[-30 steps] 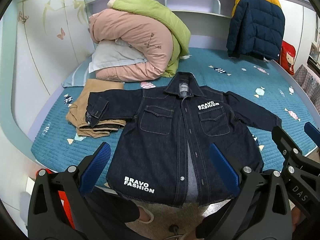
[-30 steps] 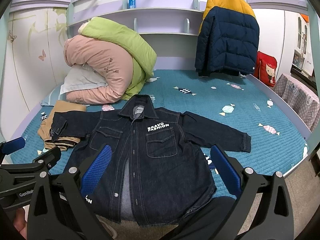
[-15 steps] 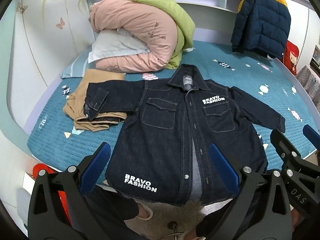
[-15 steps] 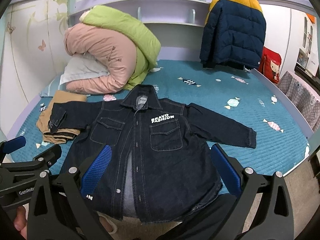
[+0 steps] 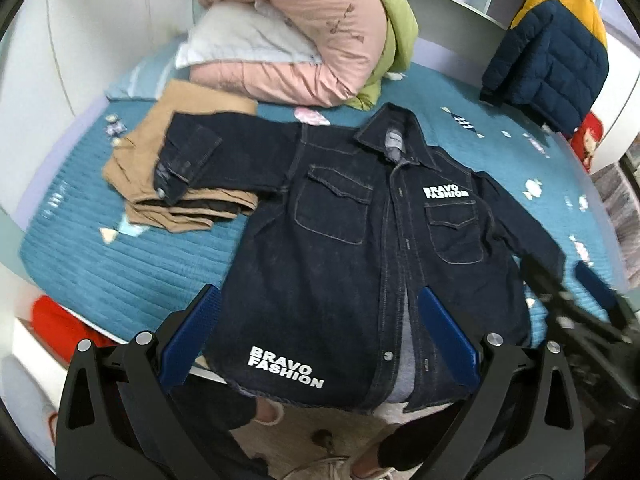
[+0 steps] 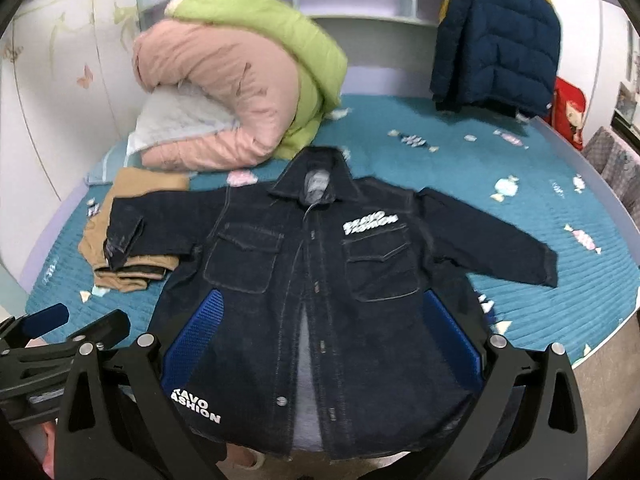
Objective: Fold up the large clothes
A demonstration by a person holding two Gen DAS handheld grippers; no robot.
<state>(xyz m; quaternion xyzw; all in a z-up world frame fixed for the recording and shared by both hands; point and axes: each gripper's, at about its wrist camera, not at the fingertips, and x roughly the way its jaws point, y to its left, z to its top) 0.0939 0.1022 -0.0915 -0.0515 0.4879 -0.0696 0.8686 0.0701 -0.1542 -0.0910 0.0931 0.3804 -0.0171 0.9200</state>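
Observation:
A dark denim jacket (image 5: 340, 248) lies front up on the teal bed, sleeves spread, hem hanging over the near edge; it also shows in the right wrist view (image 6: 320, 280). Its left sleeve cuff (image 5: 184, 164) rests on a folded tan garment (image 5: 160, 184). My left gripper (image 5: 316, 328) is open and empty, hovering over the lower left front of the jacket. My right gripper (image 6: 324, 328) is open and empty above the jacket's lower middle. Each gripper also shows at the edge of the other's view, the right one (image 5: 576, 304) and the left one (image 6: 68, 328).
A rolled pink and green quilt (image 6: 240, 92) with a pillow sits at the back left of the bed (image 6: 560, 300). A navy and yellow puffer jacket (image 6: 496, 40) hangs at the back right. Person's legs and floor (image 5: 320, 432) are below the bed edge.
Both grippers have moved forward and lower toward the jacket, which now fills more of each view. Both stay open. The jacket has not moved.

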